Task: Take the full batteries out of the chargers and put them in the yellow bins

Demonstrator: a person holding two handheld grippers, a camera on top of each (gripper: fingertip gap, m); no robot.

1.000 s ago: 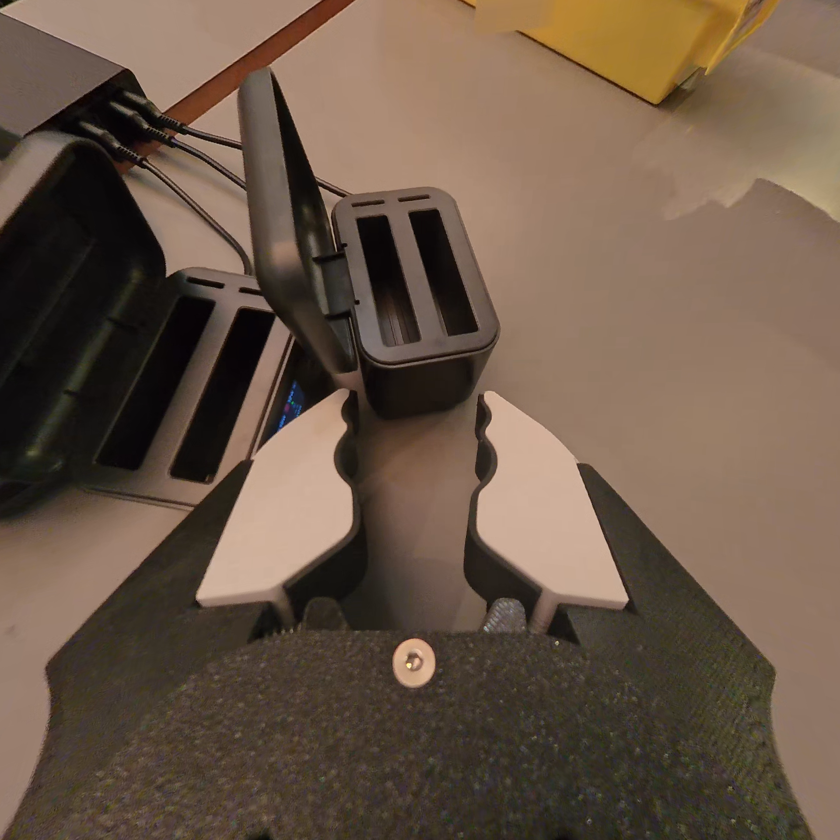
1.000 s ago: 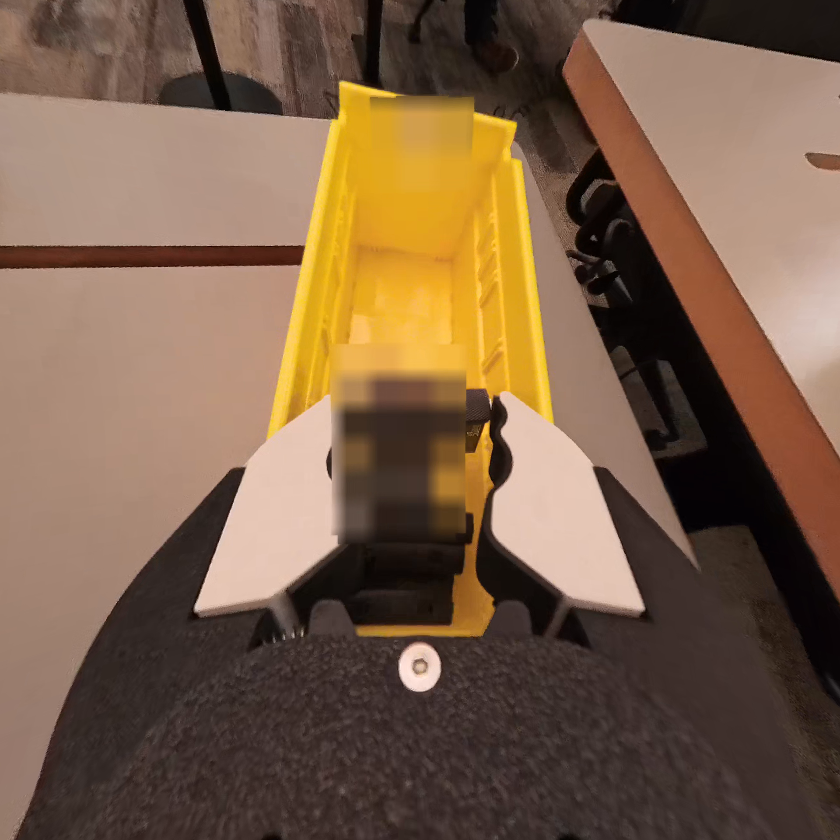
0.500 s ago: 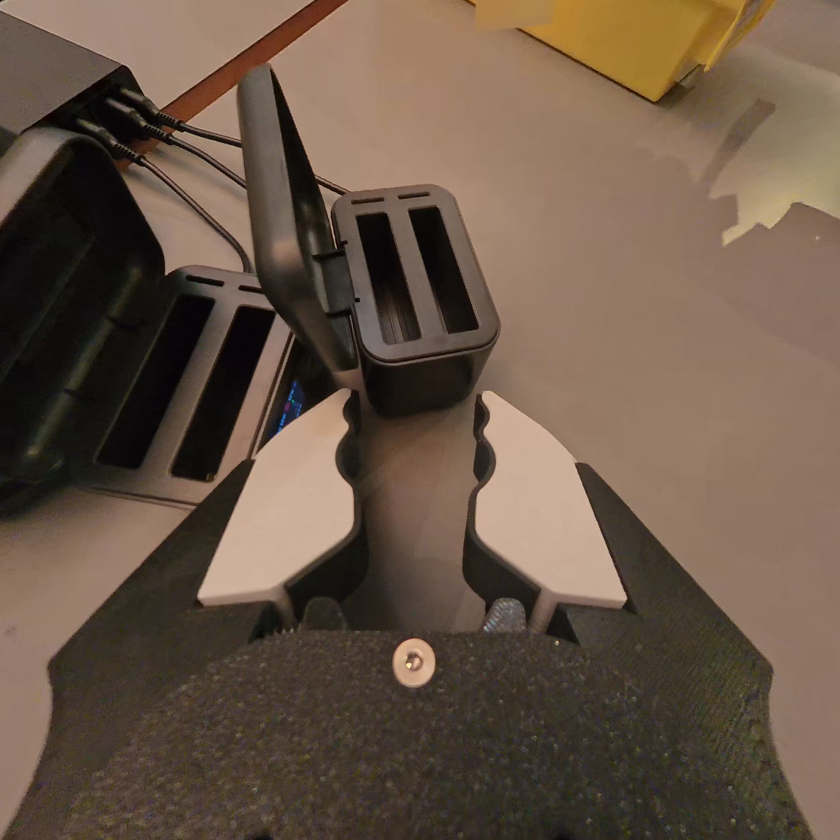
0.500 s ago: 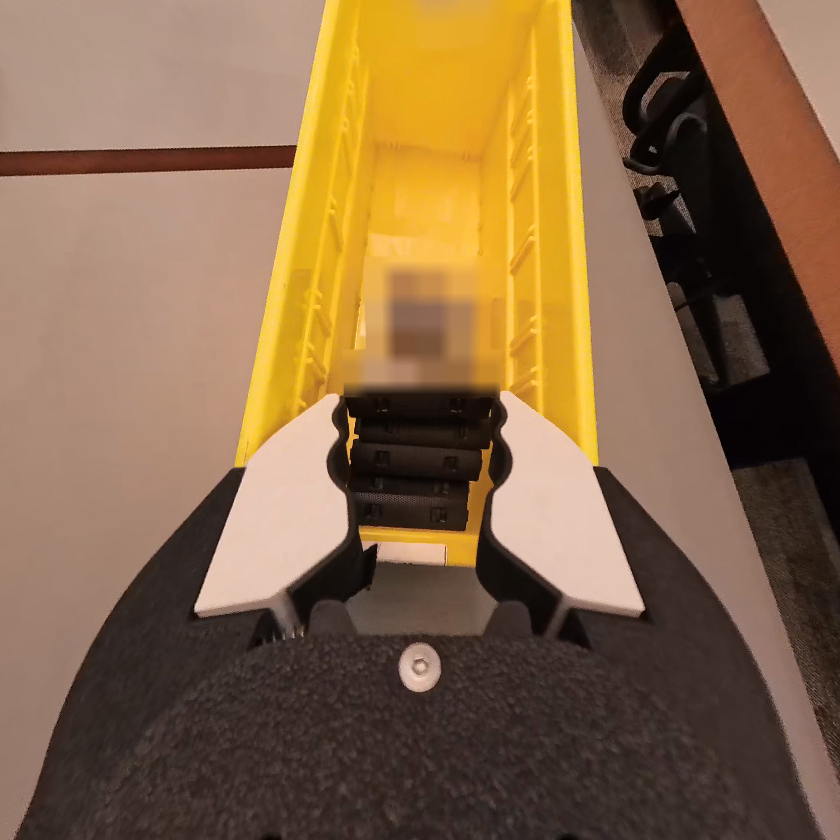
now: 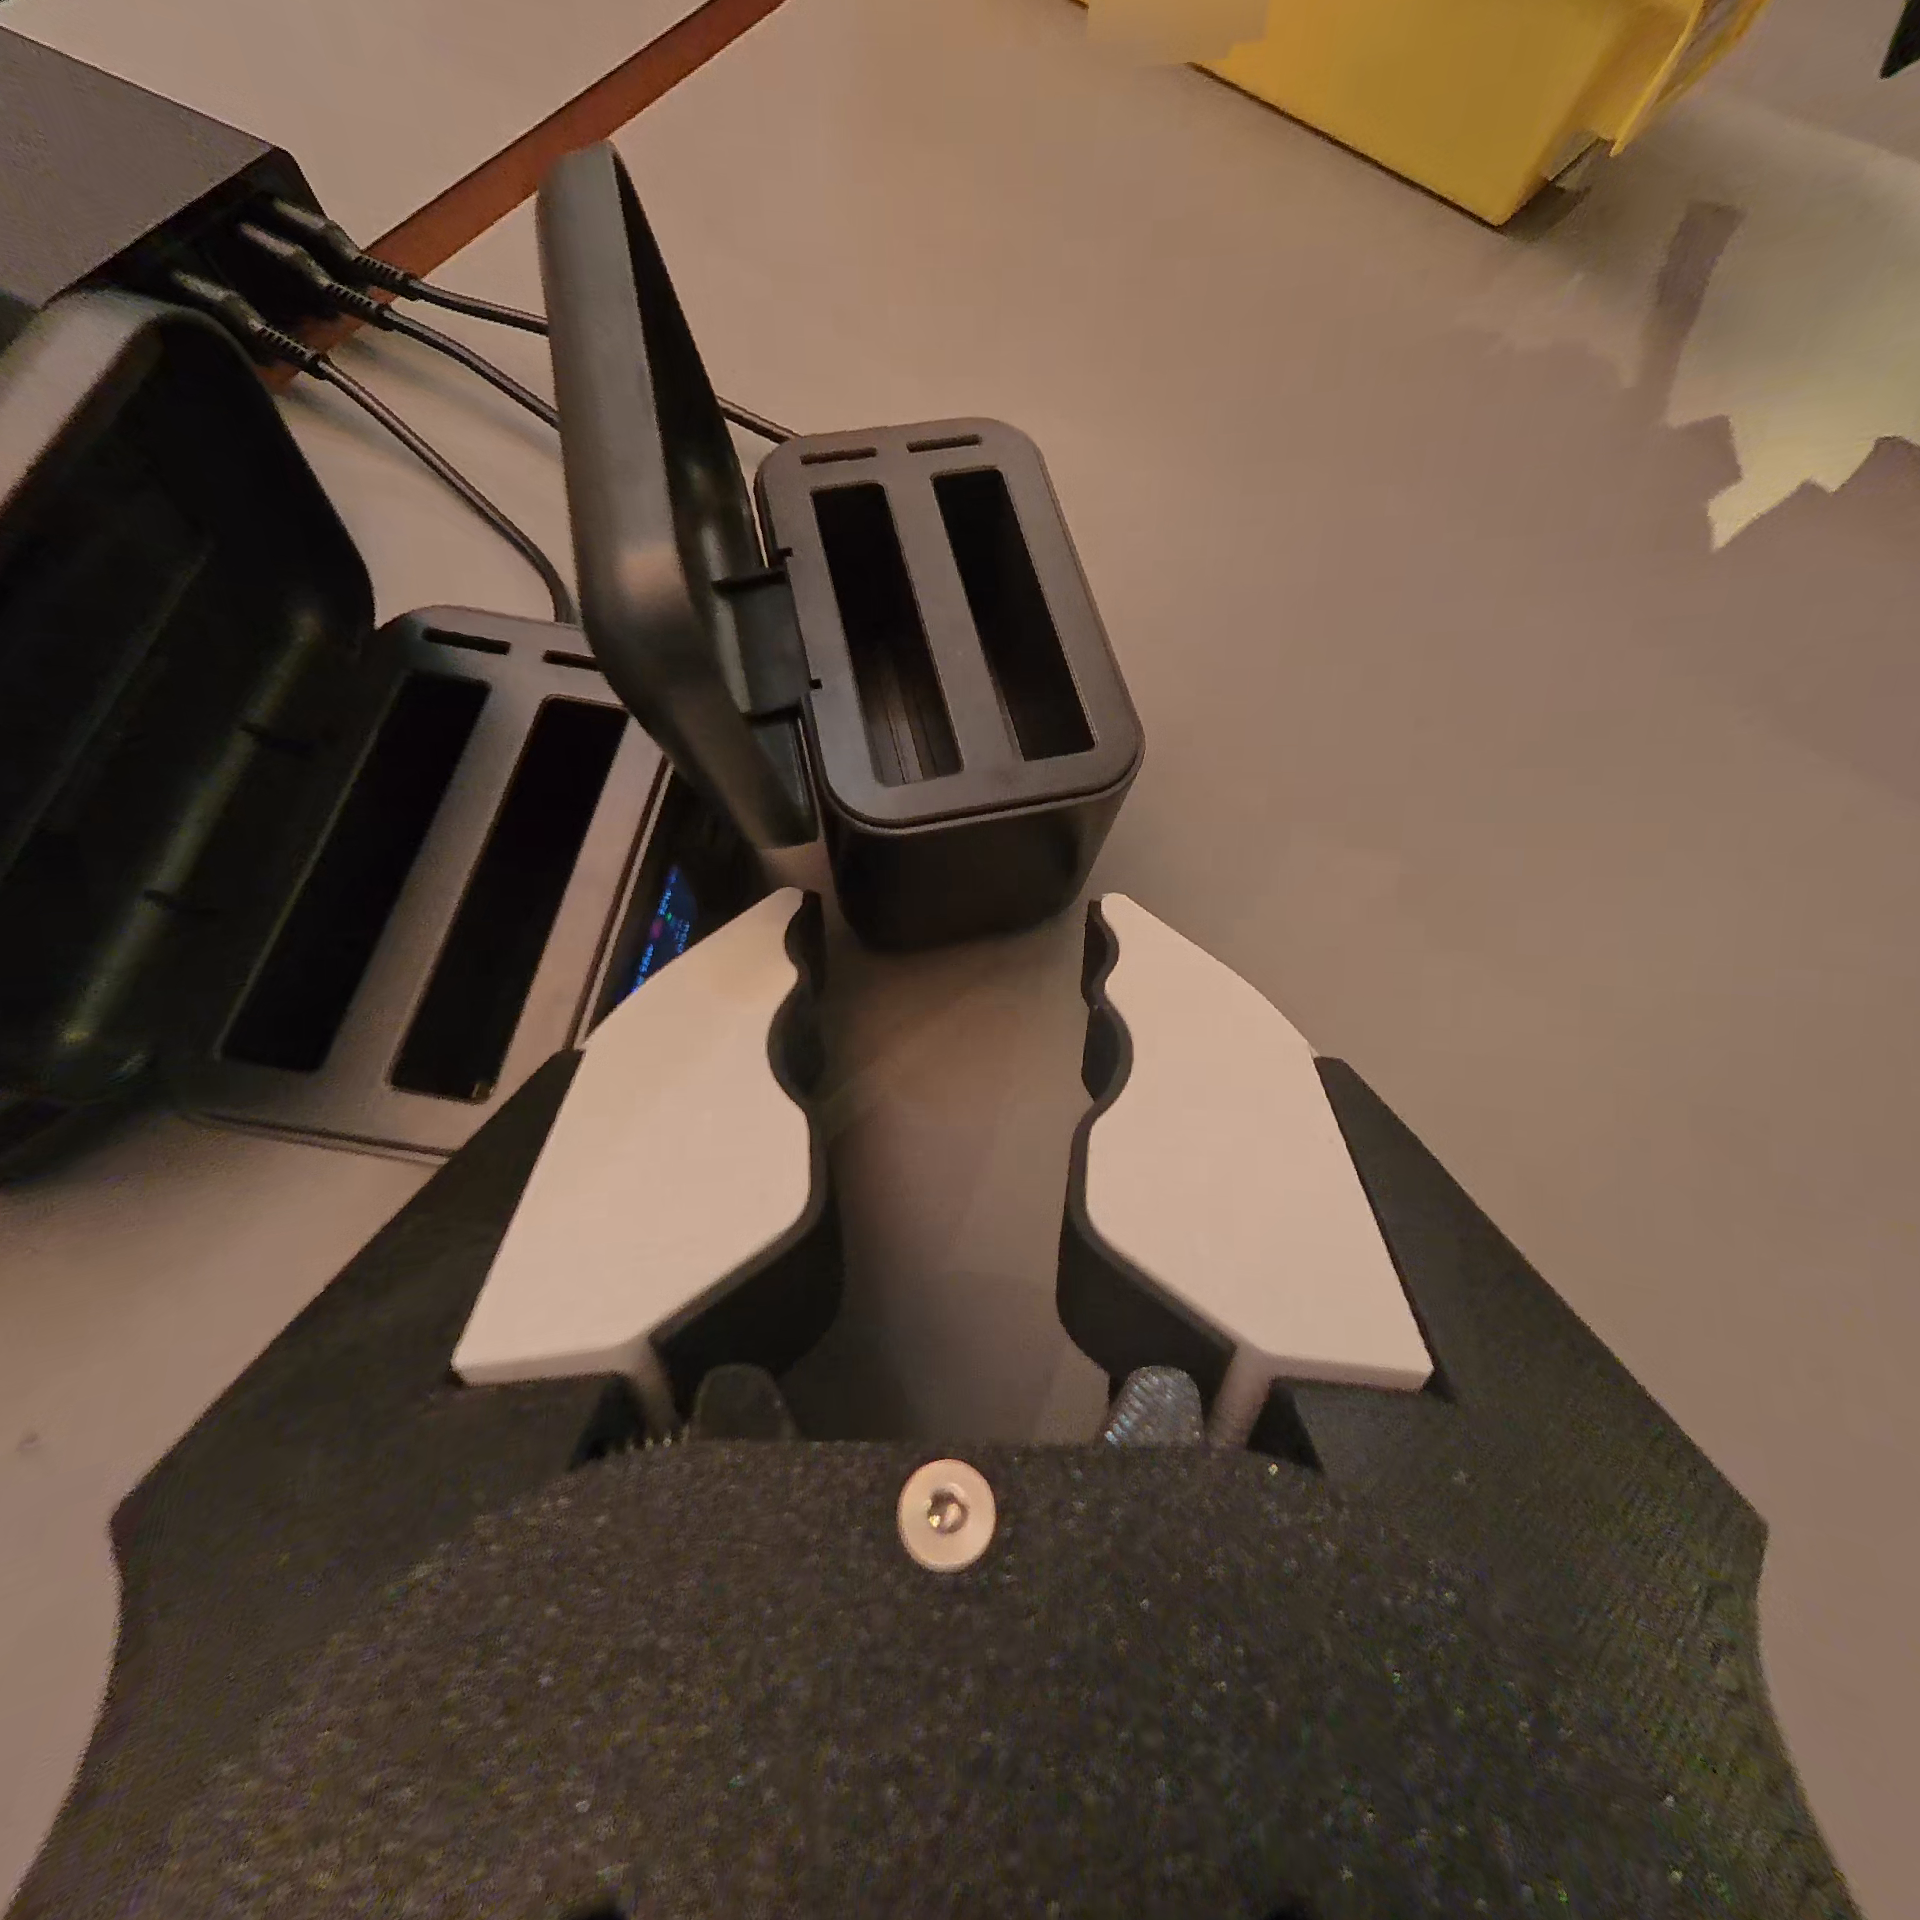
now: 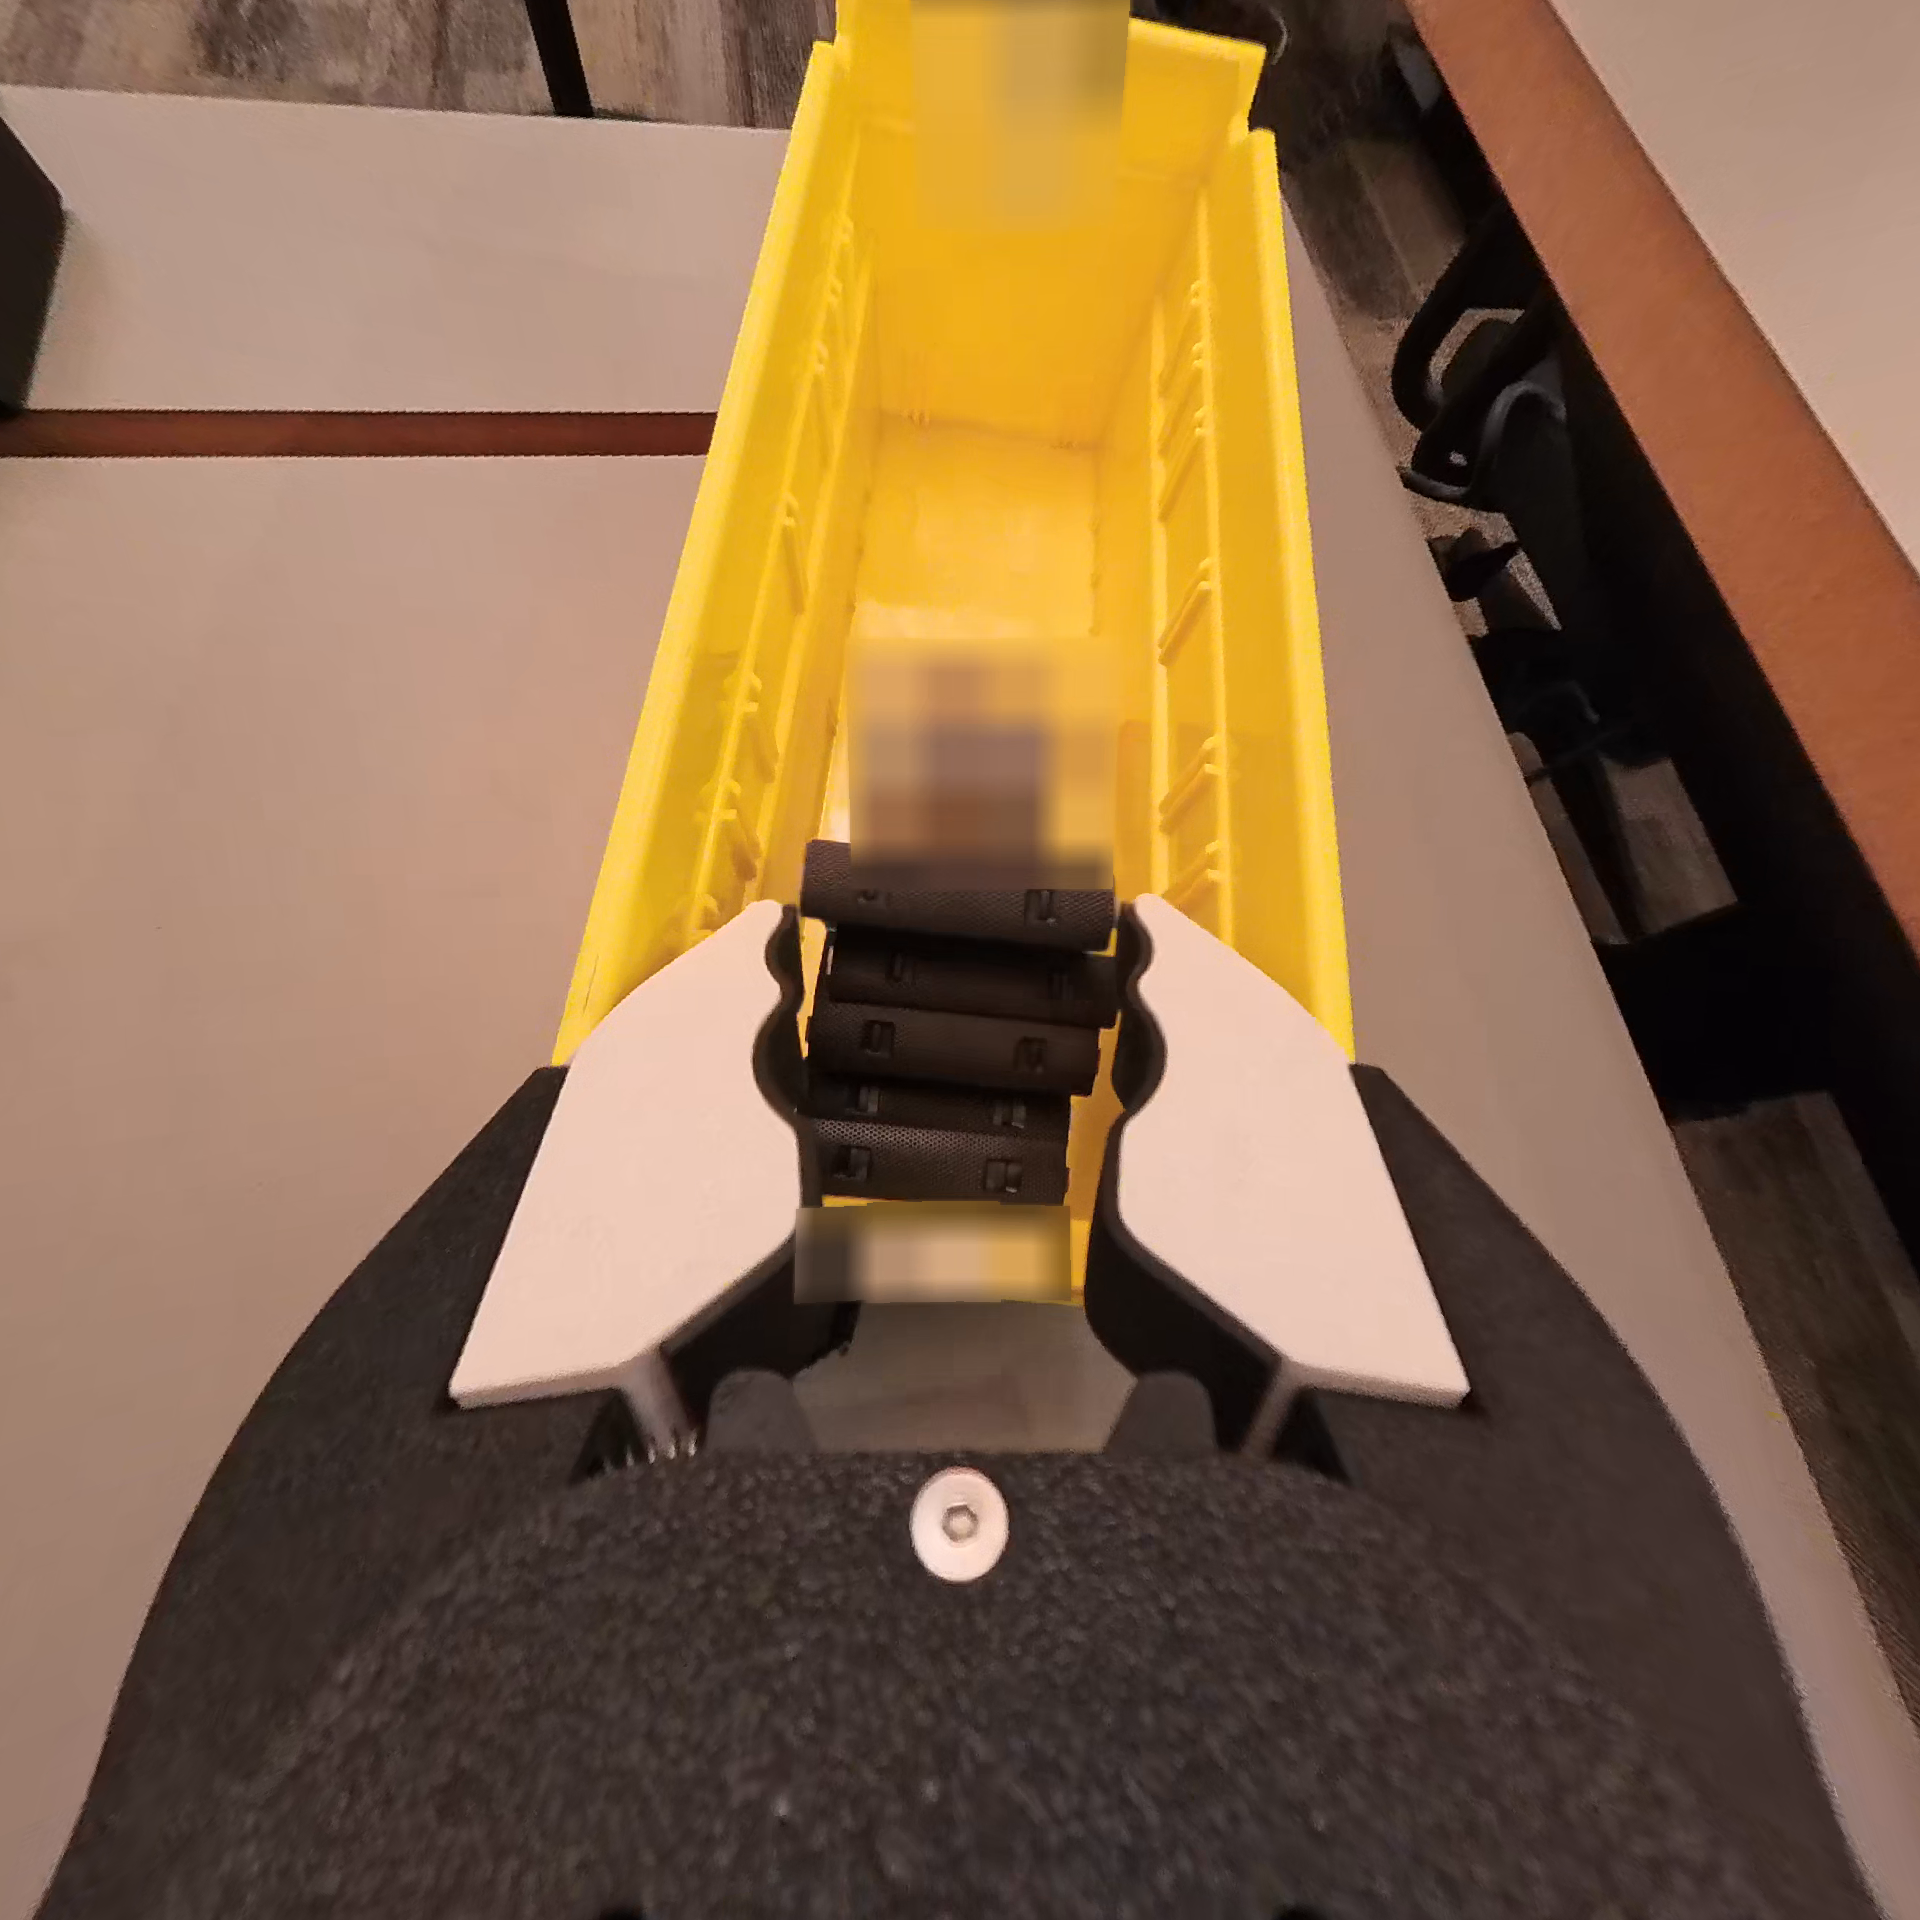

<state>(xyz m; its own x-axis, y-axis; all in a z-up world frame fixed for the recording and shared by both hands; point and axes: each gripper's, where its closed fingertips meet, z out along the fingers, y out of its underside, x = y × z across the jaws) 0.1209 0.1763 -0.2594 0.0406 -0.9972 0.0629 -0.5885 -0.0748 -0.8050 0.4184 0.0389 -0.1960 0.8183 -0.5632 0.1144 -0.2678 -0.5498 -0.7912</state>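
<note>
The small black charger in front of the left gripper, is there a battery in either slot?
No, both slots of the small black charger show as dark, empty openings.

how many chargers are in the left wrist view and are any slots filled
2. One charger sits just ahead of the left gripper, lid up; the other lies to its left. All four slots look empty, though their bottoms are dark. More may sit out of frame.

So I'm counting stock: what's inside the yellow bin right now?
A row of black batteries lies at the near end of the yellow bin; five show. A blurred patch covers the stretch beyond them, so more could lie there. The far floor looks bare.
</note>
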